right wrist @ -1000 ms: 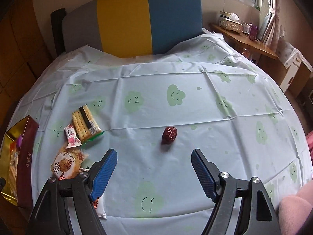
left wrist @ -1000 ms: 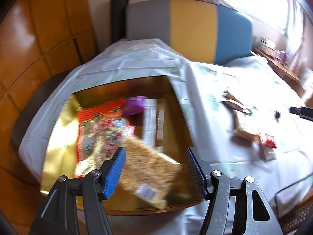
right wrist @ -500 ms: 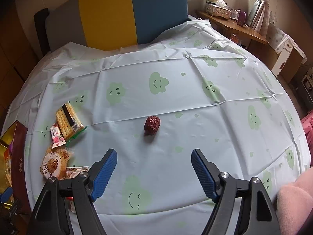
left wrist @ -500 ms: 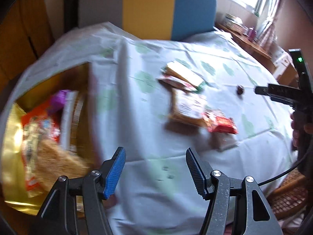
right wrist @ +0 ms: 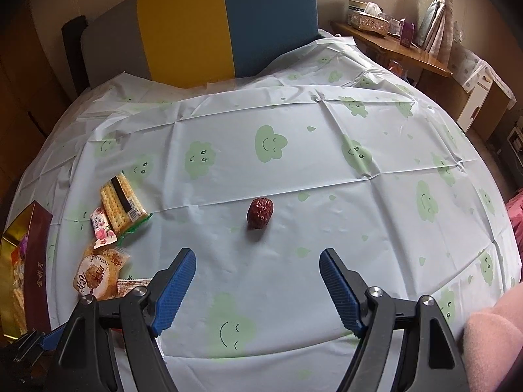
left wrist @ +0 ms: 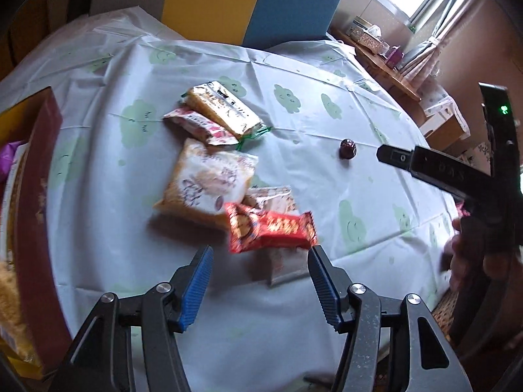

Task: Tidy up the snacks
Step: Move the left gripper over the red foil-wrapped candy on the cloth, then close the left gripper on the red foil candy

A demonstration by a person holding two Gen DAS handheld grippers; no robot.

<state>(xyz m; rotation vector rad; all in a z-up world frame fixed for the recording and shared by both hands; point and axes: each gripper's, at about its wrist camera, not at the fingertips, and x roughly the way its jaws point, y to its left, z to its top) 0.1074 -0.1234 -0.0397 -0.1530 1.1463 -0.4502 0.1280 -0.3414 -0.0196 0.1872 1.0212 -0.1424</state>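
My left gripper (left wrist: 260,256) is open and empty, just in front of a red snack packet (left wrist: 269,228). Beyond it lie an orange-and-white pastry bag (left wrist: 204,184), a small red-and-white packet (left wrist: 199,125) and a cracker pack (left wrist: 224,107). A maroon and gold box (left wrist: 36,196) with snacks inside stands at the left. My right gripper (right wrist: 258,261) is open and empty, a short way in front of a red date (right wrist: 260,212). The date (left wrist: 346,148), and the right gripper's body at the right edge, also show in the left wrist view.
The round table has a pale cloth with green clouds (right wrist: 327,163). A grey, yellow and blue chair back (right wrist: 202,23) stands behind it. The box (right wrist: 29,254) sits at the table's left edge. A wooden shelf with a tissue box (right wrist: 369,16) is at the back right.
My left gripper swung right, away from the box, and now faces the loose packets. My right gripper moved slightly closer to the date, which now sits centred between its fingers.
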